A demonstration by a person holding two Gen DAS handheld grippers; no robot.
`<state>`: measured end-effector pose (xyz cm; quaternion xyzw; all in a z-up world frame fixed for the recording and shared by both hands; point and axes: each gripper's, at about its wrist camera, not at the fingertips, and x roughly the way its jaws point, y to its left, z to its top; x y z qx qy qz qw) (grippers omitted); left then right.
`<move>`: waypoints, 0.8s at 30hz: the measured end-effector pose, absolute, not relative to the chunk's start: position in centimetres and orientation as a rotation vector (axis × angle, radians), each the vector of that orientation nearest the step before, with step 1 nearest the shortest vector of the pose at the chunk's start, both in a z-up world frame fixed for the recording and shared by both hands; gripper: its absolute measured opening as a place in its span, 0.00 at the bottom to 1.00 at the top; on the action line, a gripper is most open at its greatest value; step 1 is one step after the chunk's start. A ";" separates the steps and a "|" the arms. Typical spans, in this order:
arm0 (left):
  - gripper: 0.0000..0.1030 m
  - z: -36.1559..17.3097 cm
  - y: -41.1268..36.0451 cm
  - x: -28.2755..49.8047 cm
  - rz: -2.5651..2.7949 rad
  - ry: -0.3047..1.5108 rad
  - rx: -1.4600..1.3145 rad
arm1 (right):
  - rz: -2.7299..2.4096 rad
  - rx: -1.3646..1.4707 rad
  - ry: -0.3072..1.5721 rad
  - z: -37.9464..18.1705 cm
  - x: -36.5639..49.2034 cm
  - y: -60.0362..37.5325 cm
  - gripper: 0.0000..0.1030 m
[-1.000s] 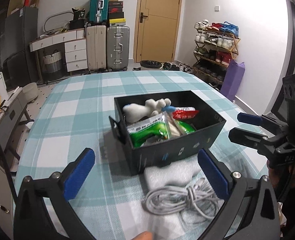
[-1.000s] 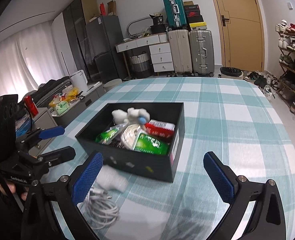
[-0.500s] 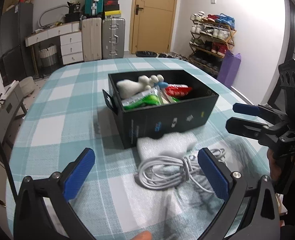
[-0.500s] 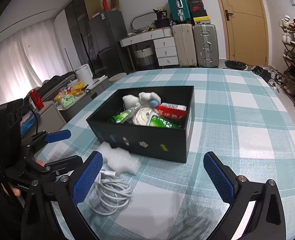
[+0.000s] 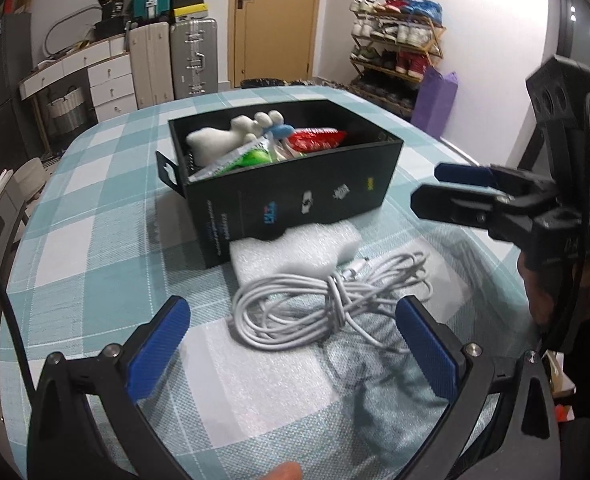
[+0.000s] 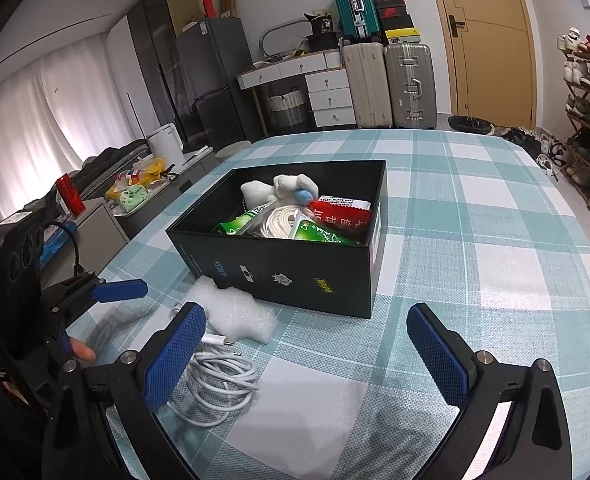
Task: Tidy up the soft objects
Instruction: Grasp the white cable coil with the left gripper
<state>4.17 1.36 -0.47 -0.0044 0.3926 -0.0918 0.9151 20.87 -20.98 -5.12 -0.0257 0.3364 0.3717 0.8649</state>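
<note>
The near wall of the black box (image 5: 295, 196) is blocked by foam (image 5: 295, 248) and a coiled cable (image 5: 319, 304). Bare tablecloth (image 6: 495, 240) is left right of the box.

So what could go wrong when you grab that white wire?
The white cable bundle is loosely coiled, so the open left gripper might pinch only a few loops and the rest could trail. It touches the white foam sheet, which may drag along. The black box already looks full.

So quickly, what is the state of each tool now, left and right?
Left tool: open, holding nothing, above the white cable.
Right tool: open, holding nothing.
</note>
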 end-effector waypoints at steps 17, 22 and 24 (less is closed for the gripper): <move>1.00 -1.8 0.3 6.2 -0.188 0.933 0.008 | 0.777 -0.050 0.710 -5.4 21.0 -21.1 0.99; 0.98 -2.1 0.3 6.7 -0.186 0.947 0.006 | 0.776 -0.050 0.715 -5.5 21.2 -21.2 0.99; 0.91 -2.1 0.1 6.6 -0.196 0.938 0.010 | 0.774 -0.048 0.718 -5.6 21.3 -21.2 0.99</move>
